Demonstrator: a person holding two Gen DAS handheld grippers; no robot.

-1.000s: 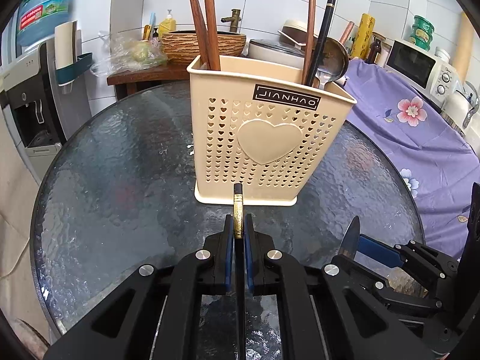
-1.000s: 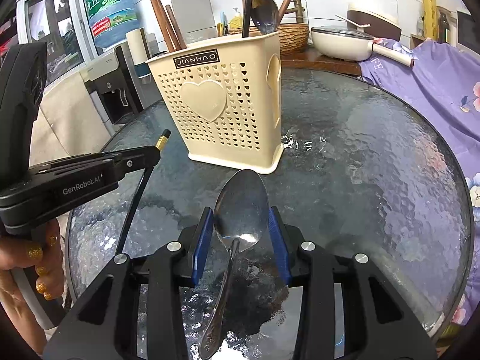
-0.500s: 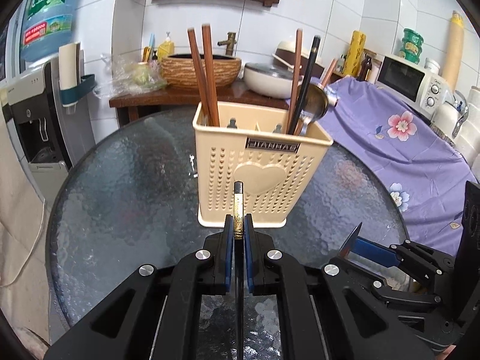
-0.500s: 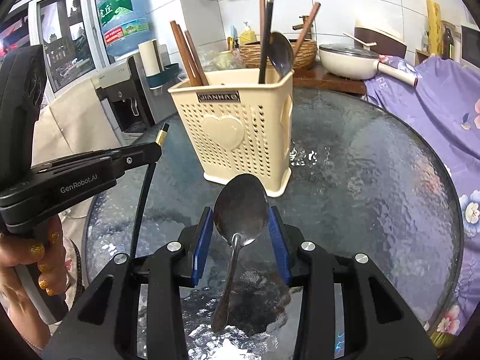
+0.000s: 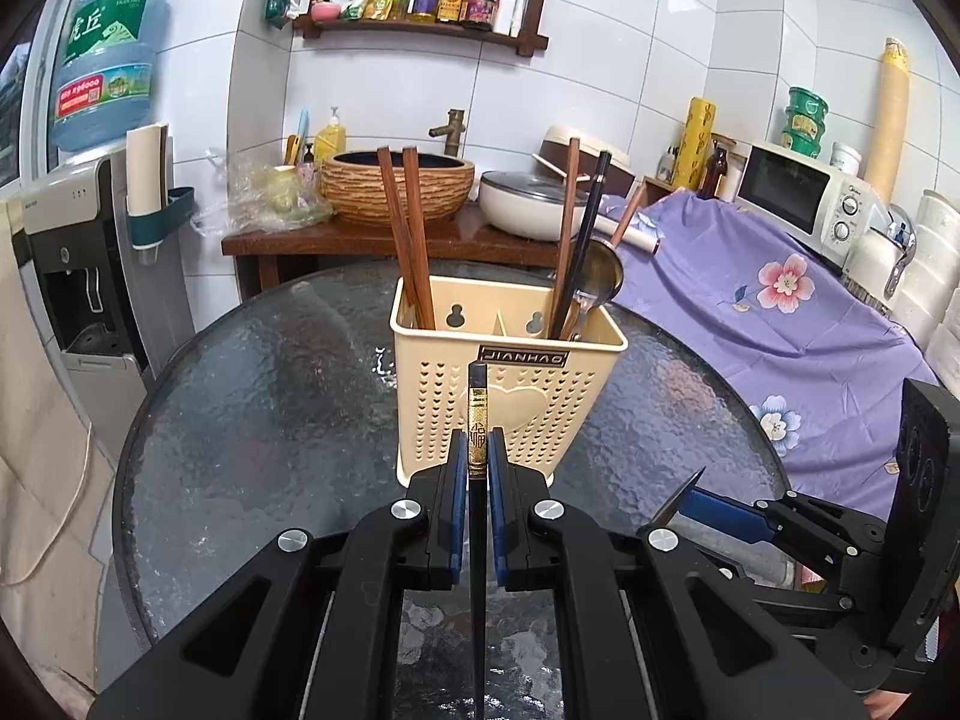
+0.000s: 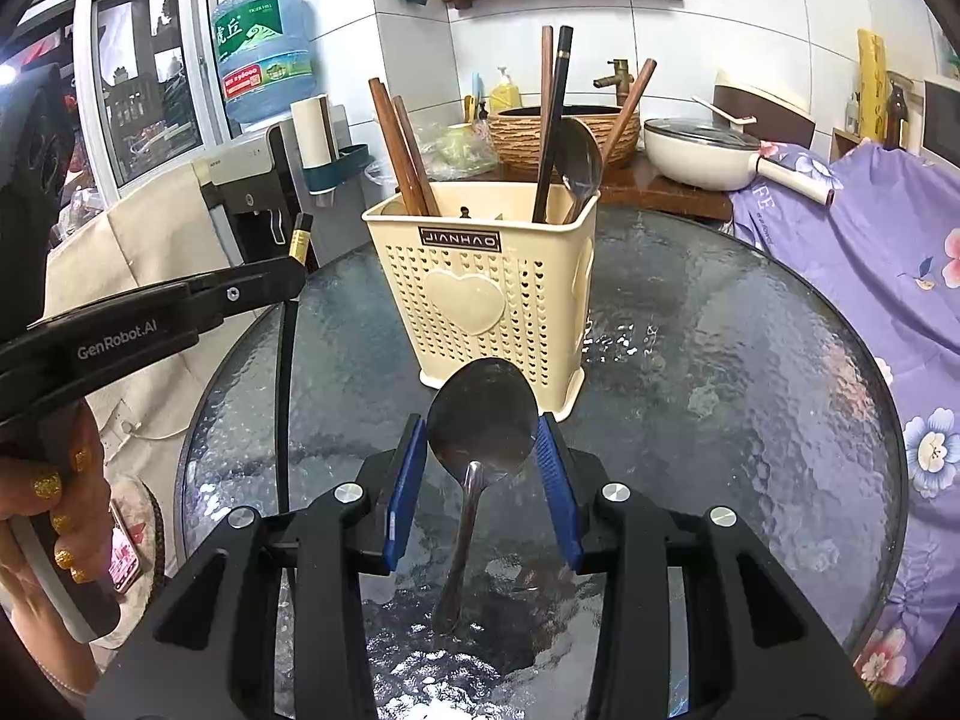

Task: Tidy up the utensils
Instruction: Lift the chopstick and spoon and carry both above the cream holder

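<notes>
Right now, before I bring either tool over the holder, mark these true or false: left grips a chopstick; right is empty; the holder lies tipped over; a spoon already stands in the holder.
1. The left gripper grips a black chopstick: true.
2. The right gripper is empty: false, it clamps a metal spoon by the bowl.
3. The cream holder lies tipped over: false, it stands upright on the glass table.
4. A spoon in the holder already stands there: true.

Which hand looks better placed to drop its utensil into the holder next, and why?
Probably the left. The left gripper holds its black chopstick upright, squarely facing the cream holder. The right gripper grips a spoon by the bowl, handle hanging down, off the holder's corner.
</notes>
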